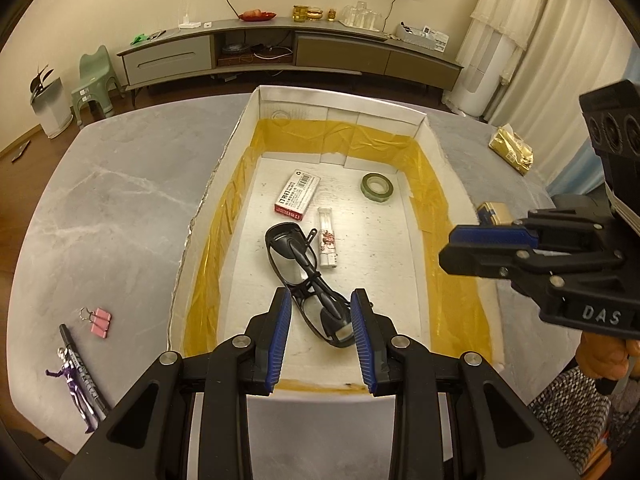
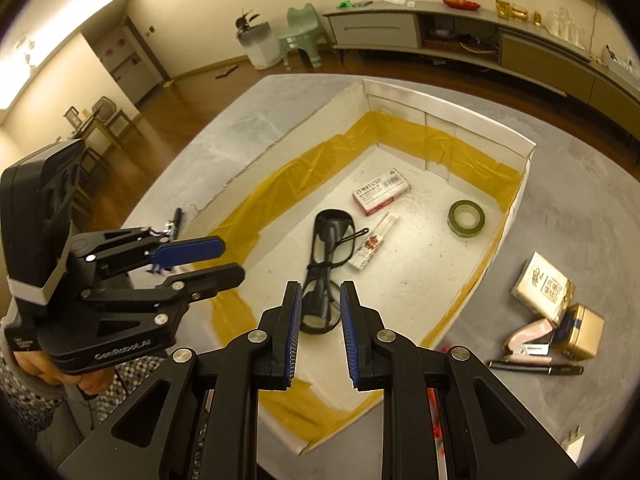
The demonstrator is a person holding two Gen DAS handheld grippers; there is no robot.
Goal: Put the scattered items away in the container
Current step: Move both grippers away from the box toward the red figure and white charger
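On the grey tabletop, scattered things lie on both sides of the white box. To its left sit a pair of pink binder clips, a black pen and a purple figurine, the last two touching. To its right lie a white packet, a gold tin, a pink stapler leaning against the tin, and a dark pen just beside the stapler. A gold foil pack rests farther back on the right.

The box, lined round its inner walls with yellow tape, holds black glasses, a red-and-white staple box, a clear tube touching the glasses' arm, and a green tape roll well apart near the far right corner.

The left claw hangs above the near end of the box, fingers spread wide, gripping nothing; the glasses lie below it. The right claw likewise stands parted and empty over the box.
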